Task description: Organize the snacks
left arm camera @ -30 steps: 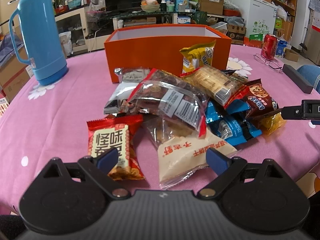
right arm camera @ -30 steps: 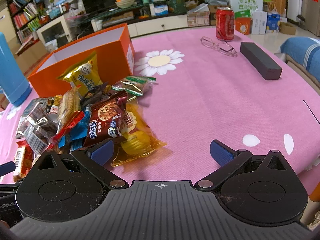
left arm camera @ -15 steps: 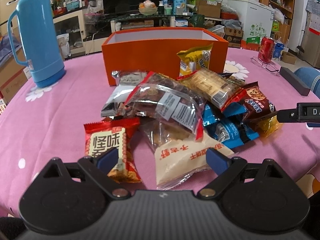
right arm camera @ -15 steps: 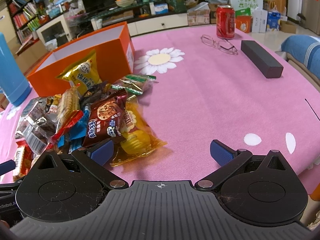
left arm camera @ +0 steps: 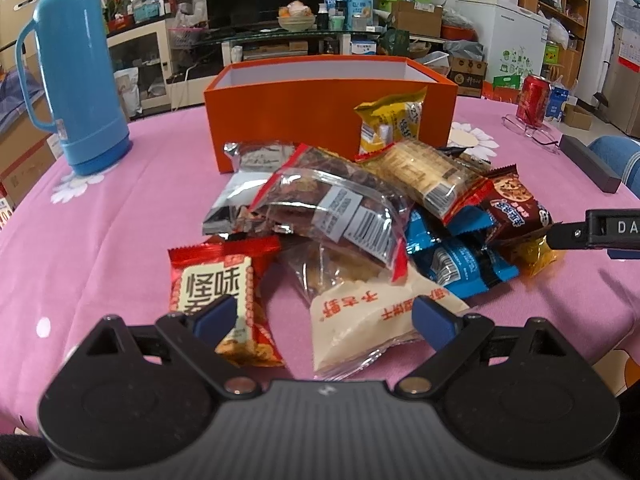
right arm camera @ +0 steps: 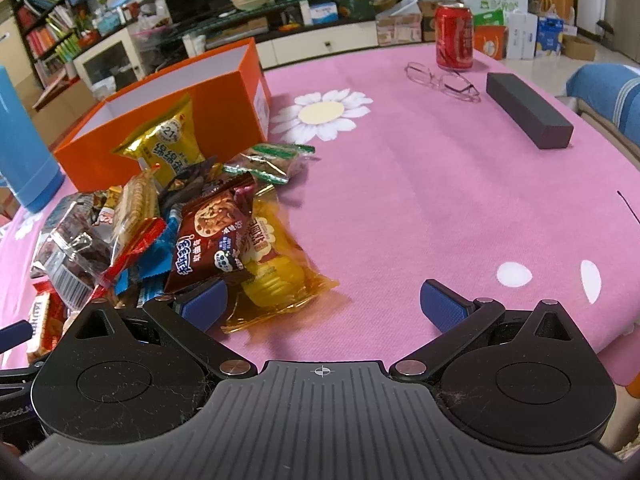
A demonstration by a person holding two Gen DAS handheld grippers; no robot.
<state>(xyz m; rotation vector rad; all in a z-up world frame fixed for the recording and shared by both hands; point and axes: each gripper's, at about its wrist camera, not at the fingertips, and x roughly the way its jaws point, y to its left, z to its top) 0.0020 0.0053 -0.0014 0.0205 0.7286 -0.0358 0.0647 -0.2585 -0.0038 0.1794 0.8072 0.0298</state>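
The heap of crinkled foil and plastic snack packets (left arm camera: 352, 216) crowds right up against the near wall of the open orange cardboard box (left arm camera: 288, 116), blocking any low approach there. Bare pink tablecloth (right arm camera: 420, 208) lies open to the right, up to the long dark grey block (right arm camera: 528, 114), wire-framed glasses (right arm camera: 442, 80) and red drink can (right arm camera: 454, 36). The tall blue plastic thermos (left arm camera: 78, 68) stands well left
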